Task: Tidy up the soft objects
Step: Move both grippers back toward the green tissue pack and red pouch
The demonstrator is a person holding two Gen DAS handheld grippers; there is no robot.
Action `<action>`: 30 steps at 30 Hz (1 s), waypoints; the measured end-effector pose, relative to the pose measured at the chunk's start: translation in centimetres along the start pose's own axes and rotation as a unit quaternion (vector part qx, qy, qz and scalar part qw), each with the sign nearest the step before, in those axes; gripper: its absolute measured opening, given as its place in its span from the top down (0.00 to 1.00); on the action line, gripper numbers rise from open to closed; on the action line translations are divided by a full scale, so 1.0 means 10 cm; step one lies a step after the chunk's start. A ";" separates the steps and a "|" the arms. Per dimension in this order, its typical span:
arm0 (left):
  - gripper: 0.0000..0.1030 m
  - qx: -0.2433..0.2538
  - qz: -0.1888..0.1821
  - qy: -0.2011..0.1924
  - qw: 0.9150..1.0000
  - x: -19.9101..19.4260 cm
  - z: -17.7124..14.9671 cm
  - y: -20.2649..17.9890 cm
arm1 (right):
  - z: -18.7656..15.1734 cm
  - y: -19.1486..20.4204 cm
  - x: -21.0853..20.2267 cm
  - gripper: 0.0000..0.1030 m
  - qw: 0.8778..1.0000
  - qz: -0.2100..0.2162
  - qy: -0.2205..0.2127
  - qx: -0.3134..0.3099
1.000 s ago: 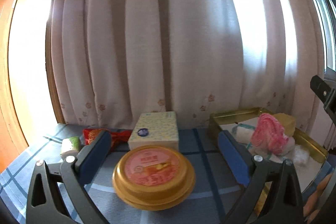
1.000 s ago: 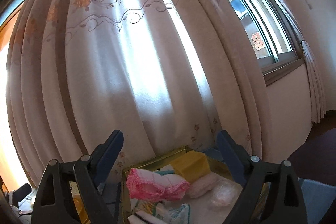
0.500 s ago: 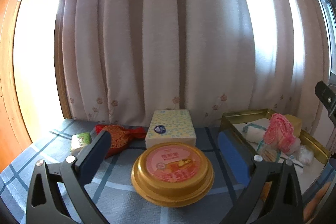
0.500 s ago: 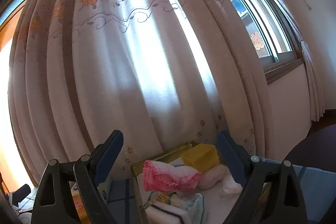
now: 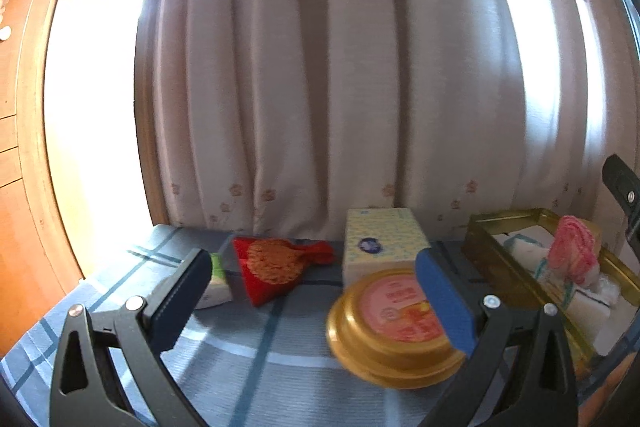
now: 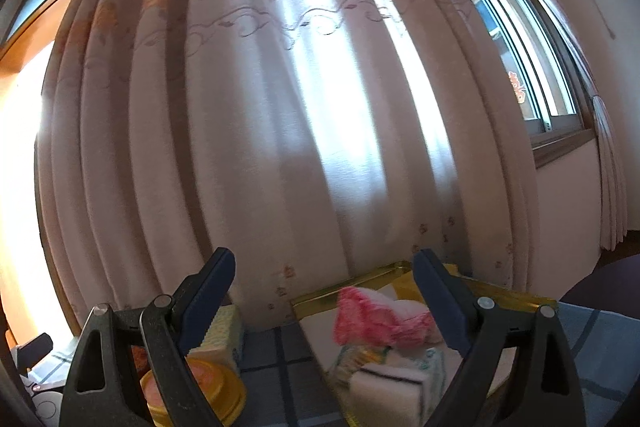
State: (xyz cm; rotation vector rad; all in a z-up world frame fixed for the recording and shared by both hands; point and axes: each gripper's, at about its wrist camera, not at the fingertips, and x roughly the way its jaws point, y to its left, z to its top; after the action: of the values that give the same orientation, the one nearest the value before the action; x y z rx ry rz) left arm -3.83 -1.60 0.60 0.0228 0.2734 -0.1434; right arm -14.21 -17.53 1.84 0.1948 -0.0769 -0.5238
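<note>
Left gripper (image 5: 312, 291) spread wide, holding nothing, above the blue plaid tablecloth (image 5: 248, 355). Right gripper (image 6: 324, 299) likewise agape and empty. Nearest the left tool, at 4 o'clock, a gold round tin (image 5: 390, 331) with a pink label; print too blurred to read. Behind it a tissue box (image 5: 380, 243), blue round sticker, unreadable. At 11 o'clock the red pouch (image 5: 276, 265) lies flat, narrow tied end pointing right, long axis left–right; a green-white packet (image 5: 218, 285) just beside it. Bare cloth between the fingers. At 3 o'clock the gold tray (image 5: 484, 247) holds a pink cloth (image 5: 570, 253) and white towels (image 6: 384, 383). Curtain (image 5: 340, 87) closes off the table's far edge.
</note>
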 end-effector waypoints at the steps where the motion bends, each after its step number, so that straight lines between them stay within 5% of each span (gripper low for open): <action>1: 0.00 -0.001 0.002 0.000 1.000 0.01 0.00 0.05 | -0.01 0.04 0.00 0.10 1.000 0.004 0.003 -0.001; 30: 0.00 -0.015 0.095 0.018 0.995 0.41 0.12 1.29 | -0.36 1.47 0.22 0.10 0.992 0.096 0.075 -0.044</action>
State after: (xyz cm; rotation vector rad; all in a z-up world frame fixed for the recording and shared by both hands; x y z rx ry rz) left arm 2.30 10.55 0.72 0.0220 0.3068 0.0508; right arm -4.71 -5.56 1.36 0.1372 0.0730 -0.3183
